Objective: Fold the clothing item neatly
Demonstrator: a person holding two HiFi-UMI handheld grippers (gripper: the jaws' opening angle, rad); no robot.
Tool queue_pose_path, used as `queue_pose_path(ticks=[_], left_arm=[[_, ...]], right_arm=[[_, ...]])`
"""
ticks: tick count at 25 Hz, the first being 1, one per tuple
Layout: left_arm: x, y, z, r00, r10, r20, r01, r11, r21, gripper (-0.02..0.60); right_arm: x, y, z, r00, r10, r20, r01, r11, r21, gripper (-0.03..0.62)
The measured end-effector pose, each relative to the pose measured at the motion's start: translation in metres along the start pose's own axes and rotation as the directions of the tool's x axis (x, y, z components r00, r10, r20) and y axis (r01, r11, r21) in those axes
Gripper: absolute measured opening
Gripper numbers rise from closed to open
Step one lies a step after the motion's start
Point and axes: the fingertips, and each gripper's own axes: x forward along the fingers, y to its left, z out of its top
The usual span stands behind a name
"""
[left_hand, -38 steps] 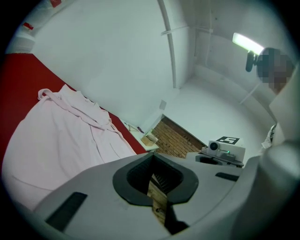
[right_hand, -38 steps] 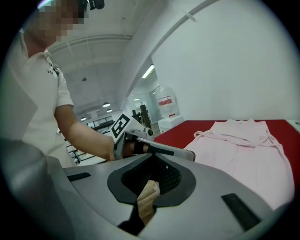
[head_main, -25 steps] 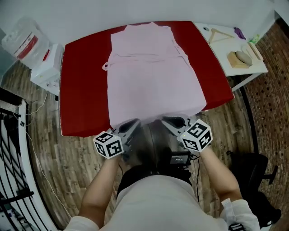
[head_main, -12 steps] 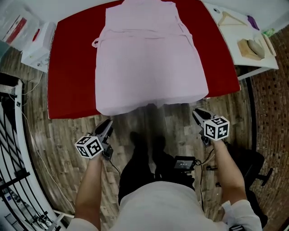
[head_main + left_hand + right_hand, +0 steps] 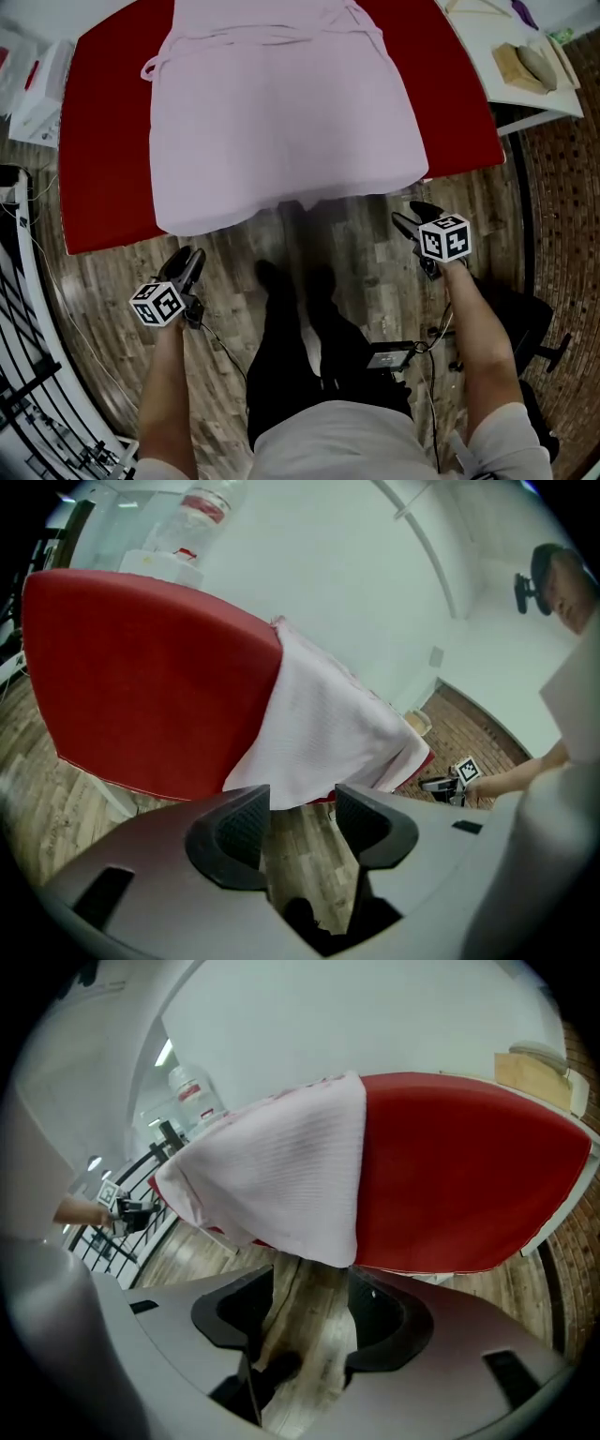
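Observation:
A pale pink garment [image 5: 281,103] lies flat on the red table [image 5: 103,141], and its hem hangs over the near edge. My left gripper [image 5: 190,262] is below the table's near left edge, over the wooden floor. Its jaws have just been opening and hold nothing. My right gripper [image 5: 409,214] is off the garment's near right corner, also just opened and empty. In the left gripper view the garment [image 5: 328,724] drapes beyond the left gripper [image 5: 302,810]. In the right gripper view the hem [image 5: 281,1185] hangs above the right gripper [image 5: 309,1296].
A white side table [image 5: 525,56] with a wooden hanger and small items stands at the top right. A white box [image 5: 37,103] sits left of the table. Black railings [image 5: 19,375] run along the left. A black chair base [image 5: 534,337] is at the right.
Both grippers left the hem near the middle, moved apart and sank below the table edge. Their jaws went from shut to open. The hem now hangs free.

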Motion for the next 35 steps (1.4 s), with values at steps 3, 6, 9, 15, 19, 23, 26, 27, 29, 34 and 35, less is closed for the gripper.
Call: queue_pose_path(ticks=[3,6,9,15,19,23,26,27,29,34,35], left_arm=[[0.013,0.017,-0.003,0.999,0.008,-0.032,-0.006,0.998,0.062,0.214],[0.029,0.027,-0.003,0.996,0.012,-0.088,0.002,0.988,0.156,0.236],[0.042,0.033,-0.004,0.991,0.026,-0.131,0.003,0.977,0.215,0.251],[0.050,0.051,0.009,0.990,0.046,-0.130,-0.007,0.958,0.288,0.267],[0.046,0.047,-0.006,0.979,0.026,-0.202,0.046,0.937,0.346,0.267],[0.066,0.040,0.000,0.974,0.011,-0.228,0.080,0.918,0.387,0.265],[0.078,0.041,0.003,0.976,0.004,-0.216,0.078,0.927,0.368,0.265],[0.081,0.041,0.000,0.976,0.002,-0.220,0.080,0.929,0.362,0.265],[0.086,0.039,-0.007,0.972,-0.003,-0.236,0.090,0.929,0.359,0.265],[0.097,0.032,-0.011,0.970,-0.027,-0.241,0.111,0.933,0.343,0.264],[0.098,0.030,-0.011,0.971,-0.033,-0.238,0.116,0.932,0.342,0.262]], right_arm=[[0.017,-0.020,-0.002,0.999,-0.029,-0.021,0.028,0.999,-0.017,0.227],[0.031,-0.033,-0.002,0.998,-0.041,-0.041,0.039,0.998,-0.057,0.227],[0.034,-0.043,-0.005,0.996,-0.060,-0.068,0.054,0.994,-0.093,0.227],[0.046,-0.048,0.001,0.995,-0.060,-0.080,0.046,0.987,-0.156,0.227],[0.052,-0.038,-0.007,0.994,-0.030,-0.107,0.005,0.974,-0.227,0.227],[0.059,-0.041,0.002,0.993,-0.026,-0.113,-0.007,0.960,-0.279,0.227],[0.071,-0.041,0.006,0.992,-0.021,-0.121,-0.018,0.949,-0.315,0.227],[0.074,-0.039,0.005,0.992,-0.018,-0.127,-0.025,0.946,-0.325,0.227],[0.078,-0.039,0.000,0.990,-0.015,-0.139,-0.033,0.941,-0.337,0.227],[0.085,-0.037,0.002,0.993,0.008,-0.117,-0.045,0.948,-0.316,0.227],[0.086,-0.036,0.004,0.994,0.018,-0.107,-0.050,0.950,-0.308,0.227]])
